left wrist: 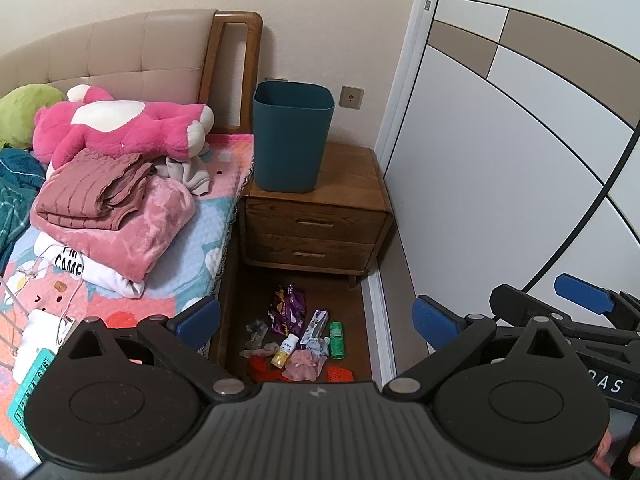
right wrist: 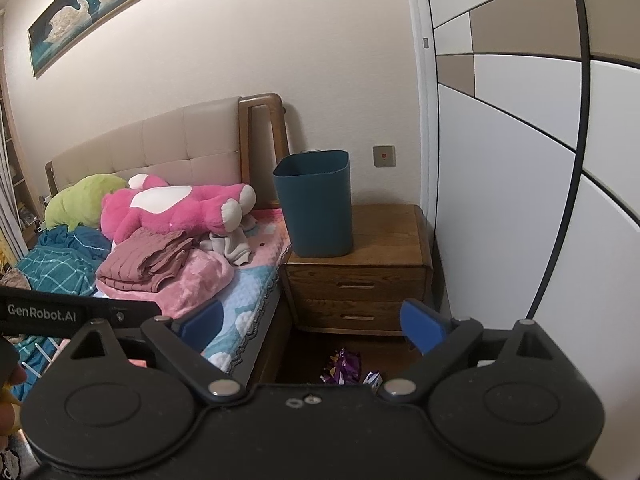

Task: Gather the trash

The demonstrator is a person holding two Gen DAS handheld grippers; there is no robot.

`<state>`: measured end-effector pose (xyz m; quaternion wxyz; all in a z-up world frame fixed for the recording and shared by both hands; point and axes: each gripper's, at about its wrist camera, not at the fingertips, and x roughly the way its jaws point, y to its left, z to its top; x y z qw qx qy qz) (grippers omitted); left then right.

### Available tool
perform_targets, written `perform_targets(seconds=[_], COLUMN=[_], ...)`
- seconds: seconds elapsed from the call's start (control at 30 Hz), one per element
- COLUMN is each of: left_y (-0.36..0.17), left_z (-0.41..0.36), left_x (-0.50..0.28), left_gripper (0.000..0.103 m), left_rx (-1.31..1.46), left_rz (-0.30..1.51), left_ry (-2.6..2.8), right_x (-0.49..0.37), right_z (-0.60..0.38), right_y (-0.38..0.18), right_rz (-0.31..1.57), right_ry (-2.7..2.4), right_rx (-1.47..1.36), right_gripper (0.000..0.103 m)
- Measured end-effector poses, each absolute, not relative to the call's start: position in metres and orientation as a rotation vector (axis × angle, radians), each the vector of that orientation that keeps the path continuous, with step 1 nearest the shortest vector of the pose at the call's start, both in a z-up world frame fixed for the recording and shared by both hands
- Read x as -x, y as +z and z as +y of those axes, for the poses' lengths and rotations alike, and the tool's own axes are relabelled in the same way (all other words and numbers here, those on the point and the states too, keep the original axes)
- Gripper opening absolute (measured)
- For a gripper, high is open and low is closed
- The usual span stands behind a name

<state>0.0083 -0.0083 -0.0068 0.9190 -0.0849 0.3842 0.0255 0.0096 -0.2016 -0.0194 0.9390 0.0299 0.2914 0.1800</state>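
A pile of trash lies on the dark wooden floor between bed and wardrobe: a purple wrapper (left wrist: 287, 309), a white tube box (left wrist: 314, 323), a green roll (left wrist: 337, 339), a small yellow-capped bottle (left wrist: 285, 351), a pink crumpled wad (left wrist: 303, 365) and red netting (left wrist: 340, 374). A teal bin (left wrist: 291, 136) stands upright on the wooden nightstand (left wrist: 352, 184); the bin also shows in the right wrist view (right wrist: 316, 204). My left gripper (left wrist: 318, 314) is open and empty, above the pile. My right gripper (right wrist: 312, 320) is open and empty; its blue pad shows in the left wrist view (left wrist: 582, 298). The purple wrapper (right wrist: 342, 366) shows below it.
The bed (left wrist: 192, 224) on the left holds a pink plush toy (left wrist: 120, 124), folded clothes (left wrist: 96, 192) and a charger with cable (left wrist: 40, 328). A white sliding wardrobe (left wrist: 500, 160) closes the right side. The floor strip in between is narrow.
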Motion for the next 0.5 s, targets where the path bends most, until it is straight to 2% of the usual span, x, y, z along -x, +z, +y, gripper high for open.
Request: perform_targets(seconds=[0.5], left_y=[-0.041], left_z=[0.035], left_x=[-0.078], left_gripper=[0.103], left_rx=[0.175], left_rz=[0.821], left_ry=[0.029], right_x=[-0.069], right_z=[-0.191], right_y=[-0.039], right_rz=[0.645], right_ry=[0.359], right_rx=[-0.082], right_gripper=[0.096])
